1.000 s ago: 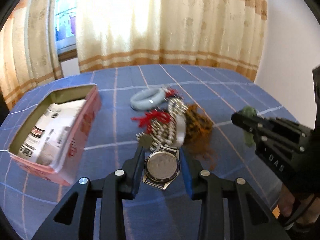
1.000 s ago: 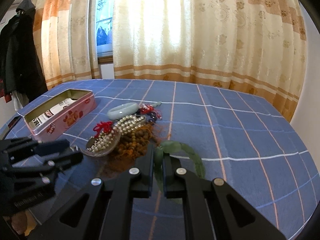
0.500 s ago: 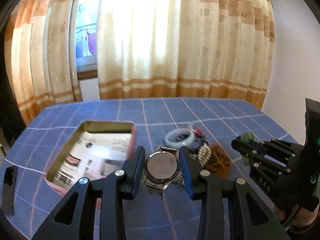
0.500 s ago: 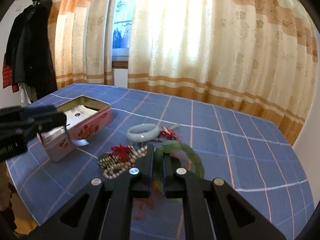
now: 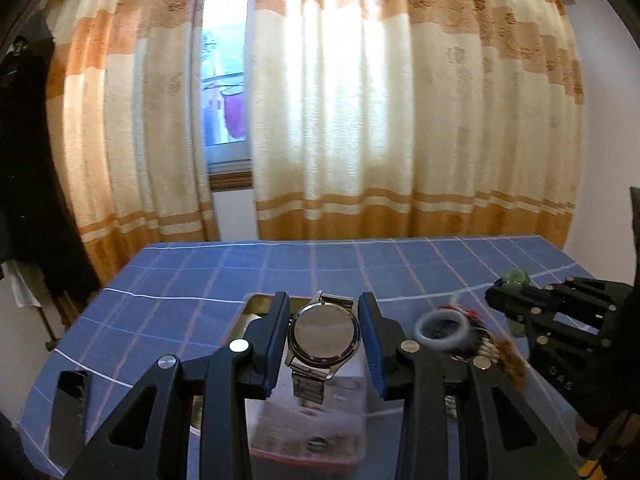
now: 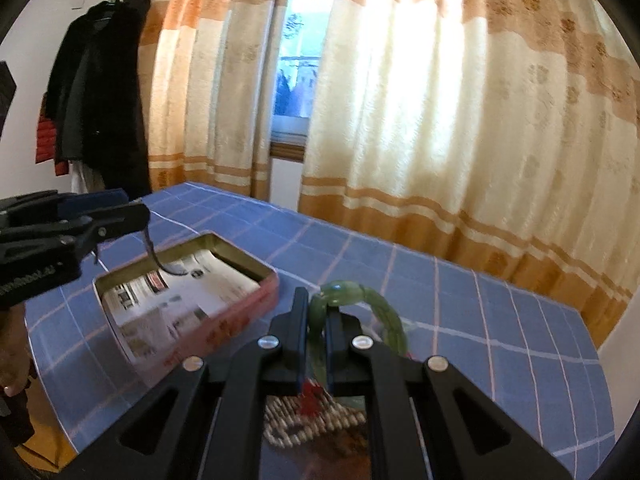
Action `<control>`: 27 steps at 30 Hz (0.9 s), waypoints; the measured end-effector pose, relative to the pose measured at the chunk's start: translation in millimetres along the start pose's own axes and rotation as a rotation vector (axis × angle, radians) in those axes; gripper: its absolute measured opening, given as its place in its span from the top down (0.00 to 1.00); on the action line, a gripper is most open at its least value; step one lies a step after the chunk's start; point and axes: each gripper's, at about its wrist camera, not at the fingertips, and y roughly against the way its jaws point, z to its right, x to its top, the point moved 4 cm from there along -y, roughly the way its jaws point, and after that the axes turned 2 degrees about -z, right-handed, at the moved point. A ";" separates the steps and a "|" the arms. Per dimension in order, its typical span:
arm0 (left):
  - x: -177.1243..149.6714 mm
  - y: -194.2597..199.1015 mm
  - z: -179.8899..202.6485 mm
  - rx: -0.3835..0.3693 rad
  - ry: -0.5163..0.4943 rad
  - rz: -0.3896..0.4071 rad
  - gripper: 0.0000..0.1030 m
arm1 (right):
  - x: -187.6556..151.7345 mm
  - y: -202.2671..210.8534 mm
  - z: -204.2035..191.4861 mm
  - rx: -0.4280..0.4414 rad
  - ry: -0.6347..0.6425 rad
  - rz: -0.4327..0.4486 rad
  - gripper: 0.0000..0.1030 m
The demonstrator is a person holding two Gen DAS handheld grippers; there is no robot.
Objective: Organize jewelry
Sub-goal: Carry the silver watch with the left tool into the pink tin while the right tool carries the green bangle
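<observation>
My left gripper is shut on a silver wristwatch and holds it in the air above the open pink tin box. In the right wrist view the left gripper hangs over the tin, with the watch strap dangling. My right gripper is shut on a green jade bracelet, raised above the jewelry pile. It shows at the right of the left wrist view. A pale bangle lies on the blue tablecloth.
The tin is lined with printed paper. Pearl and brown bead strands with red cord lie heaped right of the tin. A dark flat object lies near the table's left edge. Curtains and a hanging coat stand behind.
Both grippers have risen and tilted up, each keeping its hold. The left one has carried the watch leftward from over the pile to above the tin.
</observation>
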 end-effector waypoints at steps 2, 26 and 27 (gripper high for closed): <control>0.6 -7.3 -10.3 0.019 0.012 -0.004 0.65 | 7.5 -6.2 -6.4 0.027 0.001 0.003 0.92; -42.6 -87.0 -66.8 0.146 0.071 -0.133 0.65 | 24.8 -91.7 -72.7 0.225 0.027 0.019 0.92; -43.3 -89.1 -66.3 0.149 0.070 -0.138 0.65 | 24.5 -91.9 -72.8 0.226 0.025 0.017 0.92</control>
